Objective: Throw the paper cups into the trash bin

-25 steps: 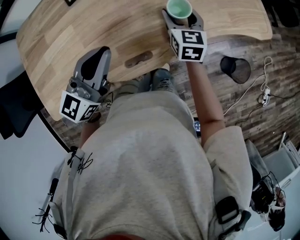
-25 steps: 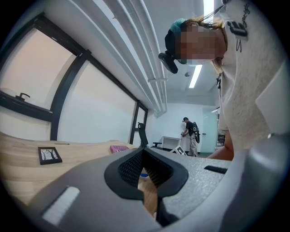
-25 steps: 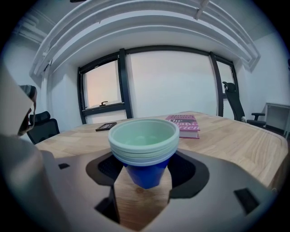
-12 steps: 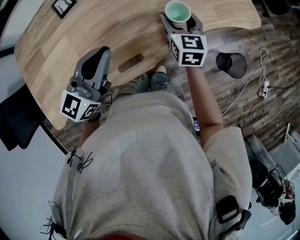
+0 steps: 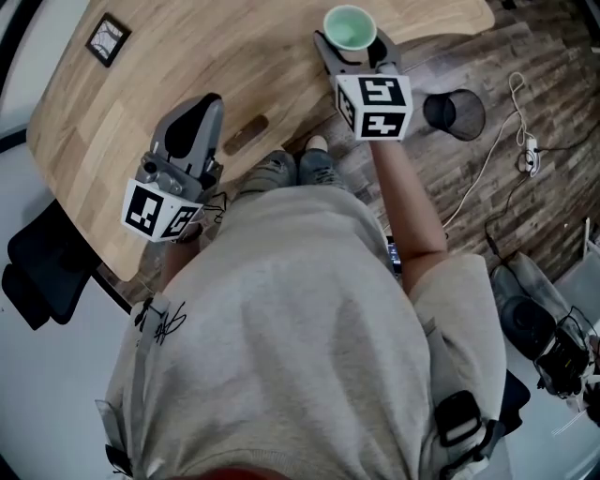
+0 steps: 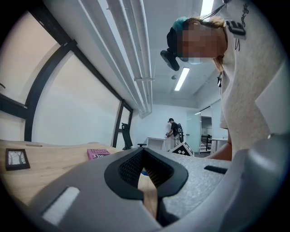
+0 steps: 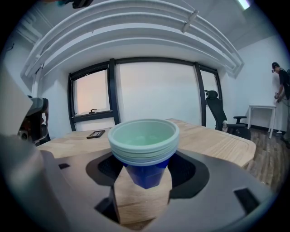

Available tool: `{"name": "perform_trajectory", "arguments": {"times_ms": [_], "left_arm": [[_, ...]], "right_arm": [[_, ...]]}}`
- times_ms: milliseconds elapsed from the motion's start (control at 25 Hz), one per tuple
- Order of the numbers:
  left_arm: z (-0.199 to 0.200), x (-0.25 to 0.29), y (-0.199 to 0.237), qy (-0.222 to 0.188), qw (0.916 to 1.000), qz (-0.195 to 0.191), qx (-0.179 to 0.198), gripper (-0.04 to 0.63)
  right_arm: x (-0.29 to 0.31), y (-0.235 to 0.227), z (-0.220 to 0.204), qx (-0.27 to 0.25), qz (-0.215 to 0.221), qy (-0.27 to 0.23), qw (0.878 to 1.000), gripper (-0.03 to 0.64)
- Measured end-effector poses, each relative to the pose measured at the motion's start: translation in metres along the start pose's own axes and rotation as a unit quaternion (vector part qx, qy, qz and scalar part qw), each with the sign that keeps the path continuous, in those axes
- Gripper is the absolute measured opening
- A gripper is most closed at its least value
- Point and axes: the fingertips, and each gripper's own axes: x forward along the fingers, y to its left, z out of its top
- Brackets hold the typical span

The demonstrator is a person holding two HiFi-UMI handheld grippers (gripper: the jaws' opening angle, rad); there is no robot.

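Table (image 5: 141,84) still underlies the cups (image 5: 350,26), but the bin (image 5: 454,113) is nearer than before: carry apparently under way. Right gripper (image 5: 351,45) pinches them; left gripper (image 5: 199,105) is pressed together, empty.

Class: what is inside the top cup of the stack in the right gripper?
In the cup stack, the top cup shows only its pale green lining, nothing in it. The cups nested beneath show just rims; their insides are covered.

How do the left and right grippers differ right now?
The right gripper grips a stack of blue cups; the left gripper holds nothing. The right's jaws stand apart around the cups; the left's are together. Both are grey.
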Motion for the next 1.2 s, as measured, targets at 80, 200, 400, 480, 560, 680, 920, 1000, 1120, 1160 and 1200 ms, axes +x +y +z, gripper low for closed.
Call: {"name": "perform_trajectory", "arguments": {"times_ms": [80, 200, 400, 480, 560, 680, 920, 1000, 1120, 1160, 1200], "left_arm": [[0.001, 0.010, -0.006, 0.000, 0.9999, -0.013, 0.002, 0.003], [0.002, 0.023, -0.016, -0.001, 0.9996, -0.029, 0.004, 0.003], [0.001, 0.043, -0.032, 0.002, 0.9984, -0.056, 0.002, 0.003], [0.001, 0.047, -0.036, 0.002, 0.9978, -0.066, 0.002, 0.003], [0.002, 0.051, -0.040, 0.001, 0.9970, -0.077, 0.003, 0.003], [0.002, 0.055, -0.044, -0.001, 0.9955, -0.094, 0.004, 0.003], [0.001, 0.057, -0.060, -0.001, 0.9909, -0.135, 0.002, 0.003], [0.001, 0.058, -0.066, -0.002, 0.9881, -0.154, 0.001, 0.003], [0.001, 0.060, -0.076, 0.001, 0.9828, -0.184, 0.001, 0.003], [0.000, 0.060, -0.079, 0.004, 0.9810, -0.194, 0.001, 0.003], [0.000, 0.060, -0.081, 0.008, 0.9791, -0.203, -0.001, 0.003]], "right_arm": [[-0.009, -0.007, 0.002, -0.001, -0.008, -0.004, 1.000, 0.284], [-0.022, -0.018, 0.005, -0.001, -0.019, -0.010, 1.000, 0.284], [-0.043, -0.034, 0.008, -0.002, -0.037, -0.017, 0.999, 0.284], [-0.049, -0.038, 0.008, 0.000, -0.044, -0.018, 0.999, 0.284], [-0.056, -0.042, 0.007, 0.001, -0.054, -0.019, 0.998, 0.284], [-0.069, -0.048, 0.006, 0.004, -0.072, -0.023, 0.997, 0.284], [-0.100, -0.051, 0.003, 0.009, -0.107, -0.032, 0.994, 0.284], [-0.111, -0.052, 0.002, 0.012, -0.122, -0.035, 0.992, 0.284], [-0.129, -0.053, -0.002, 0.019, -0.147, -0.038, 0.988, 0.284], [-0.135, -0.053, -0.004, 0.022, -0.156, -0.038, 0.987, 0.284], [-0.141, -0.053, -0.006, 0.027, -0.164, -0.039, 0.985, 0.284]]}}
